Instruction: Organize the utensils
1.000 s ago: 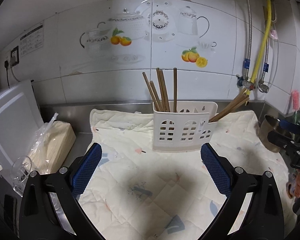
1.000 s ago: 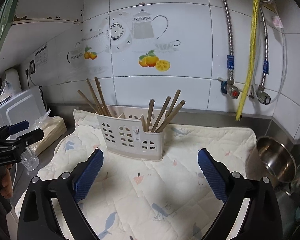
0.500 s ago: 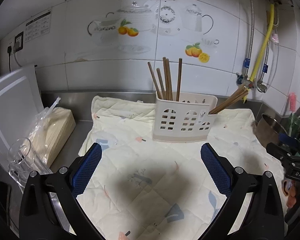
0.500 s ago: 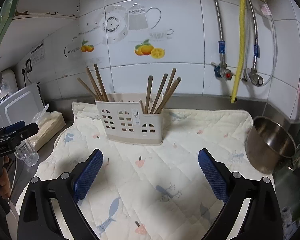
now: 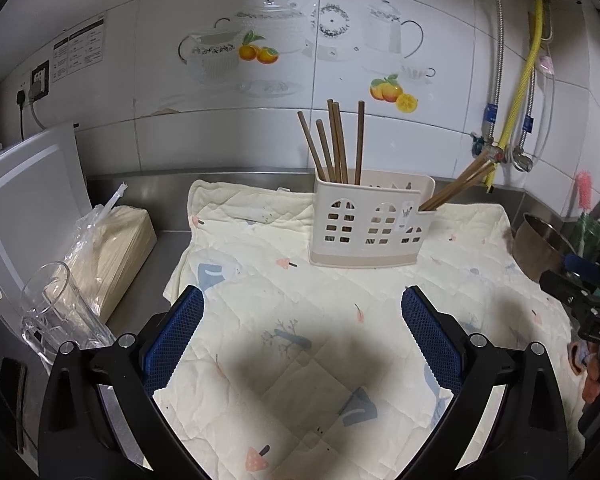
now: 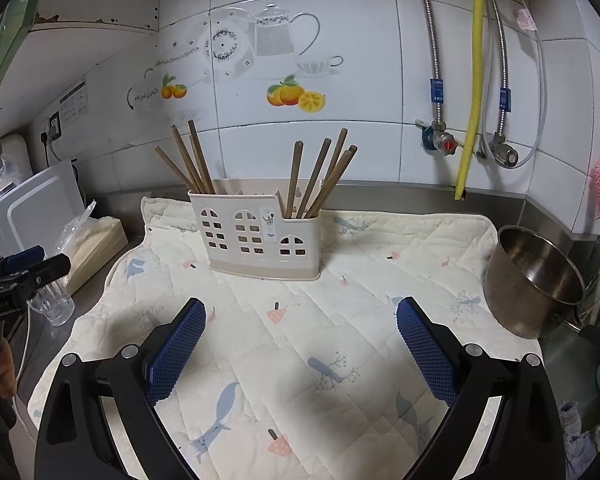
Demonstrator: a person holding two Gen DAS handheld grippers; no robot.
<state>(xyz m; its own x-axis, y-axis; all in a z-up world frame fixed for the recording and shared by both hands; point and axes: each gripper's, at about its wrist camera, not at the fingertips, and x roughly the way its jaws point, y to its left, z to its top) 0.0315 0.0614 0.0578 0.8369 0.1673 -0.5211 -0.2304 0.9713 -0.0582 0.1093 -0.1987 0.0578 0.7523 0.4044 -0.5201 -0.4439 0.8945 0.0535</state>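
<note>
We hold the left gripper (image 5: 302, 332) over the quilted mat (image 5: 284, 344), fingers spread wide and empty. Toward the surface's back edge the utensil holder (image 6: 256, 236) stands upright, chopsticks (image 6: 192, 160) in its left compartment and more chopsticks (image 6: 320, 172) in its right one. The right gripper (image 6: 300, 340) is likewise spread, holding nothing. Nothing loose remains on the mat, so sorting looks finished; next we'd back away or check.

Letters "DAS" legible on right hand-held gripper (image 5: 596, 308) body; wall notice (image 5: 78, 50) print unreadable.
</note>
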